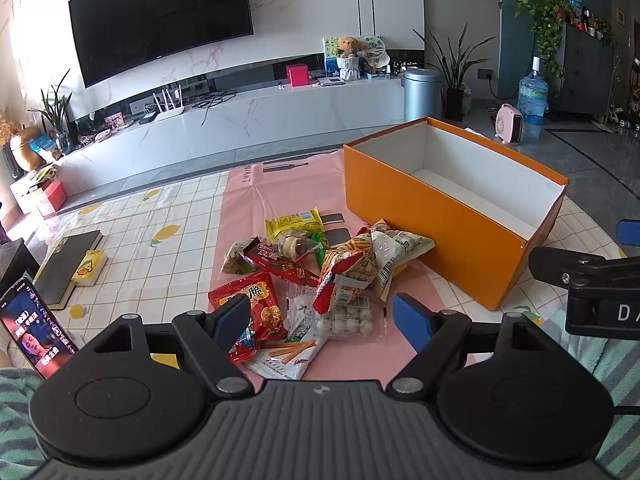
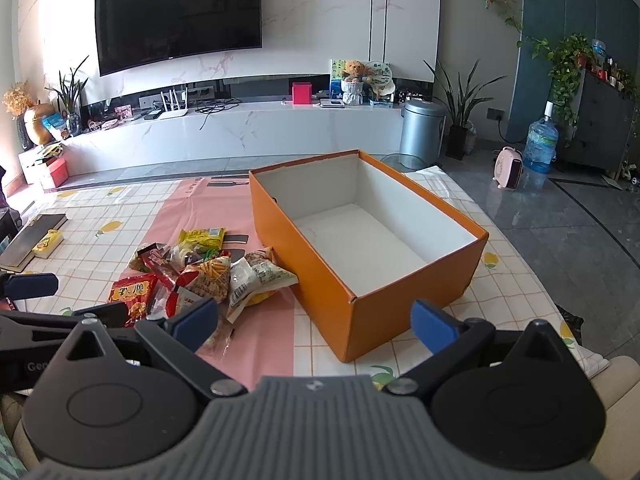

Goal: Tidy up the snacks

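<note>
Both tools were at the near edge of the table (image 1: 168, 216), neither holding anything. The left gripper (image 1: 320, 316) stood with its jaws spread wide, hovering low over the near side of the snack pile (image 1: 316, 268); its left finger overlapped the red bag (image 1: 256, 300) in the wrist view, though contact could not be confirmed. The right gripper (image 2: 316, 320) was likewise spread wide and empty, aimed at the near corner of the orange box (image 2: 320, 272). The box sat open-topped on the tablecloth, to the right of the pile, its white inside bare as far as could be seen. One white bag (image 2: 256, 276) lay just beside, possibly touching, the box's long wall. The pile itself was a loose heap: a yellow packet (image 1: 296, 220) at the far side, a striped bag of stick snacks (image 1: 348, 268) on top, a clear pack of white balls (image 1: 348, 316) near the front. A book (image 1: 68, 264) and a phone (image 1: 36, 328) lay off to the left, not part of the job. Judgement: the task was at its start, with no snack boxed; the step in hand was the first pick. The next move would call for choosing a top-lying packet, lowering over it, closing on a crimped edge without dragging neighbours, then carrying it right and over the box wall.
</note>
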Demonstrator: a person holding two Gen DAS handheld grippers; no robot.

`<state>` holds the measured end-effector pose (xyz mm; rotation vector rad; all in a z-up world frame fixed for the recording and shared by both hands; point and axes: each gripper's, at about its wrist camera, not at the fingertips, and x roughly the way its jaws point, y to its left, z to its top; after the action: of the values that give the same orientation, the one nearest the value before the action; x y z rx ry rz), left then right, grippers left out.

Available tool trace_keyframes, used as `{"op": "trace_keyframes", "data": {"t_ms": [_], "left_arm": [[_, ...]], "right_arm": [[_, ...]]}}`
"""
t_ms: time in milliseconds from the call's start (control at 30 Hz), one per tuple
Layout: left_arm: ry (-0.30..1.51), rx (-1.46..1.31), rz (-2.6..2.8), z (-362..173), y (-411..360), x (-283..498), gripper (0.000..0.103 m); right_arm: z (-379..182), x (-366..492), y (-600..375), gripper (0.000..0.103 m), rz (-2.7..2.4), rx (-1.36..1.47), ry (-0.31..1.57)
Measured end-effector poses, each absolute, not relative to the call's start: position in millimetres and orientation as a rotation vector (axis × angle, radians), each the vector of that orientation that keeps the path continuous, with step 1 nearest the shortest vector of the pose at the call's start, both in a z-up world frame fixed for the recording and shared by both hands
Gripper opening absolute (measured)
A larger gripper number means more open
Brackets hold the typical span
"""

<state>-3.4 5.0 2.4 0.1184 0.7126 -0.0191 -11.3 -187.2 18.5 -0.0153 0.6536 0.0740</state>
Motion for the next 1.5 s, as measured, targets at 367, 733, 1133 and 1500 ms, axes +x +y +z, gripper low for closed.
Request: {"op": "trace_keyframes", "data": {"t_ms": [367, 733, 1133, 1500], "left_arm": [[0.716, 0.1, -0.016, 2.7, 6.5, -4.1, 0.095], [0.715, 0.099, -0.016, 3.2, 7.7, -4.1, 0.095], [0.714, 0.096, -0.016, 3.7, 8.7, -4.0, 0.095], [0.724, 0.099, -0.018, 2.7, 9.1, -1.8, 0.095]], "right_arm": [[17.8, -11.3, -185.7, 0.099, 0.074, -0.019, 0.655], [17.1, -10.6, -184.3, 0.099, 0.073, -0.02, 0.663], [19.4, -7.7, -182.5, 0.099, 0.075, -0.023, 0.673], [17.8, -5.6, -182.6, 0.099, 0.075, -0.02, 0.682]]}}
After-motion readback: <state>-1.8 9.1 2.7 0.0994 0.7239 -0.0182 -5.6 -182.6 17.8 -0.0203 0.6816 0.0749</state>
